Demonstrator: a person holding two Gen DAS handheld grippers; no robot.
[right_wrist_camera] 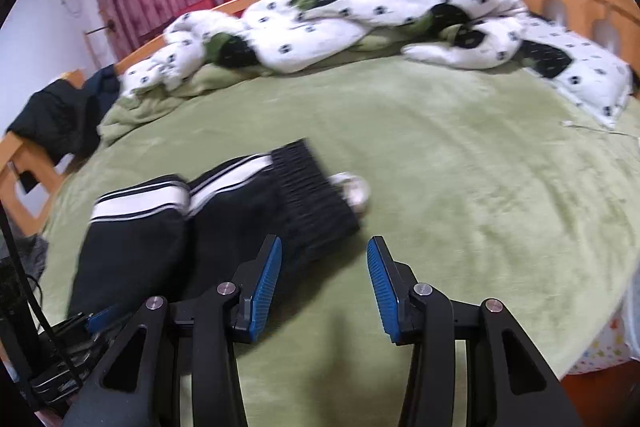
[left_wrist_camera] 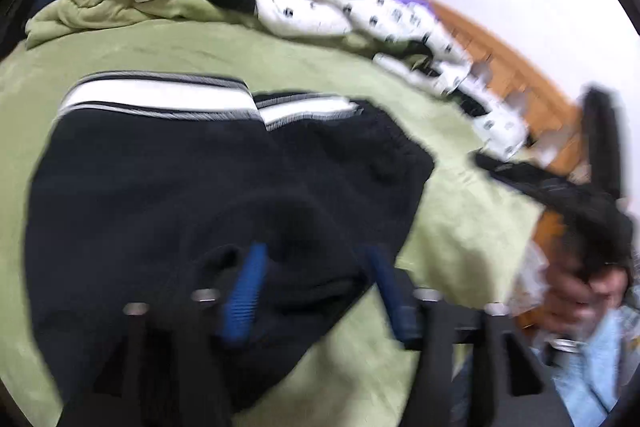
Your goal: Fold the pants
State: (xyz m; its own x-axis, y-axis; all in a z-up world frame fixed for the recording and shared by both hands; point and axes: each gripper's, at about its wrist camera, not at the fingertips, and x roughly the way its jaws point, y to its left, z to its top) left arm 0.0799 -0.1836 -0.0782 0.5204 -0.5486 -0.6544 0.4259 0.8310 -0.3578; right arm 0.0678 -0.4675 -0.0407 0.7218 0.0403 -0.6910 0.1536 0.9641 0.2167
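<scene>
Pants (right_wrist_camera: 224, 223) lie folded on green bed (right_wrist_camera: 460, 187), both tongs, left (left_wrist_camera: 316, 291) and right (right_wrist_camera: 324, 287), parted and empty; stripes should be squared, creases pressed flat.

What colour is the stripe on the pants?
White, edged in grey, on black pants; clearest in the right wrist view.

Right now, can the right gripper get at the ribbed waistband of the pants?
Probably yes. The right gripper is open and empty above the green blanket, and the ribbed waistband of the pants lies just ahead, slightly to the left, with nothing between.
</scene>
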